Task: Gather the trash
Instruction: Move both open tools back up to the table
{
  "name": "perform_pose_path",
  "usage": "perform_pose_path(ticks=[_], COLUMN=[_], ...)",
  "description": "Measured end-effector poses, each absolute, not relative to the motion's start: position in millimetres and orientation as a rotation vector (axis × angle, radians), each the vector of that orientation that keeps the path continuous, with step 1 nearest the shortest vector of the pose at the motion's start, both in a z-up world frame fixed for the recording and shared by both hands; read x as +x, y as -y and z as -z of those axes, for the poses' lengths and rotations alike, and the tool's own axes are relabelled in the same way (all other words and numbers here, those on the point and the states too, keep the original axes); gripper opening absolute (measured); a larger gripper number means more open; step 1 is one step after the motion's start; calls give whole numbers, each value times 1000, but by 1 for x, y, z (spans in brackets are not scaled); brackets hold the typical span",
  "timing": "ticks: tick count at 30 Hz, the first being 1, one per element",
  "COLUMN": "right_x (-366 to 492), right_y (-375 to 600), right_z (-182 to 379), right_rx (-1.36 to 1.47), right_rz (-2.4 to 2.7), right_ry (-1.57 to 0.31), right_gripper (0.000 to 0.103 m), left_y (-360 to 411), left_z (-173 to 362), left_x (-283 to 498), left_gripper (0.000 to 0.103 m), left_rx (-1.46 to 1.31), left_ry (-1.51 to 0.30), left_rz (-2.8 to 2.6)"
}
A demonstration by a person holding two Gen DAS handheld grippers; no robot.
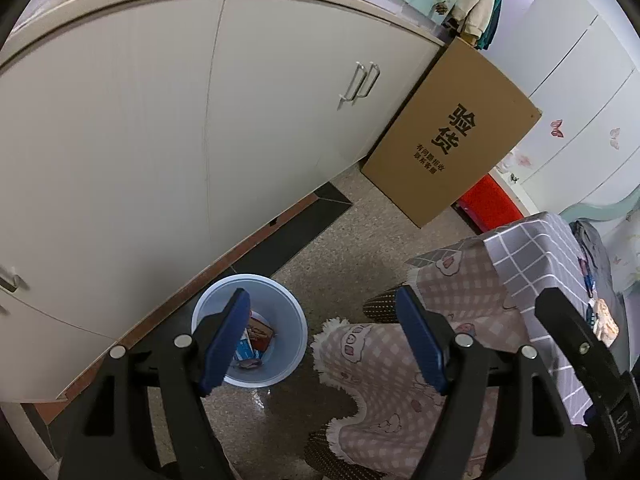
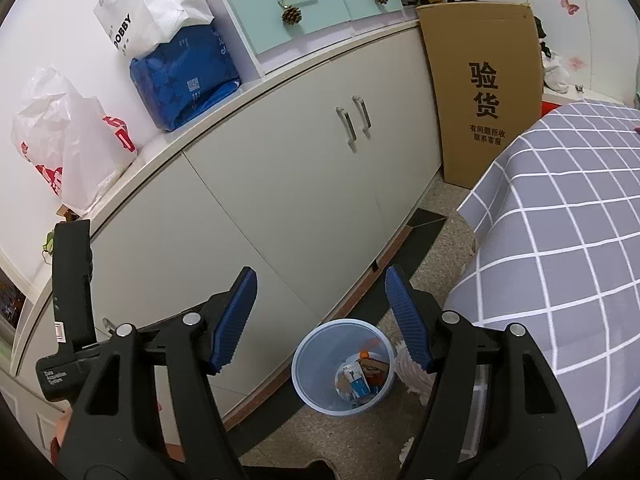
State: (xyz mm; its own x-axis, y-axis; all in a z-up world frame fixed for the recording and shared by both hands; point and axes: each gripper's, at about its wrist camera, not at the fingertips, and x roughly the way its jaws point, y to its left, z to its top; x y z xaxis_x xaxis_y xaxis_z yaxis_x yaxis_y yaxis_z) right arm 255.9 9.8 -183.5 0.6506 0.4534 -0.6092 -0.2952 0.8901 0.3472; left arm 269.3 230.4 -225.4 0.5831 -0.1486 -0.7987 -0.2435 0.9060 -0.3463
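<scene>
Dropping trash into bin [image 1: 288, 364] | left gripper [image 1: 324, 340] fingers spread, empty | right gripper [image 2: 320, 320] fingers spread, empty | stay over bin's mouth

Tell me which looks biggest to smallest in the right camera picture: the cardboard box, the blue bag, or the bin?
1. Cardboard box
2. Blue bag
3. Bin

The bag and bin look close in size.

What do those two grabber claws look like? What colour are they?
Both look alike. The left gripper and the right gripper each have chunky black plastic arms with cut-out holes and round silver bolts at the joints. Their fingers end in long blue pads with fine ridges, like tiny stairs. No cables or sleeves show. A black block with small white lettering sits beside each gripper.
</scene>
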Motion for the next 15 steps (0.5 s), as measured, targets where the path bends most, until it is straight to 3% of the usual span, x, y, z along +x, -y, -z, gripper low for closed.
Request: perform_pose_path(ticks=[15], right_x=[223], right_y=[66], right_z=[144], right_rx=[307], right_rz=[-352], right_ry=[-668], right_gripper=[67], left_y=[-142], left_z=[156], left_x=[254], left_gripper=[74], left_rx=[-347], left_ry=[-870], left_rz=[45])
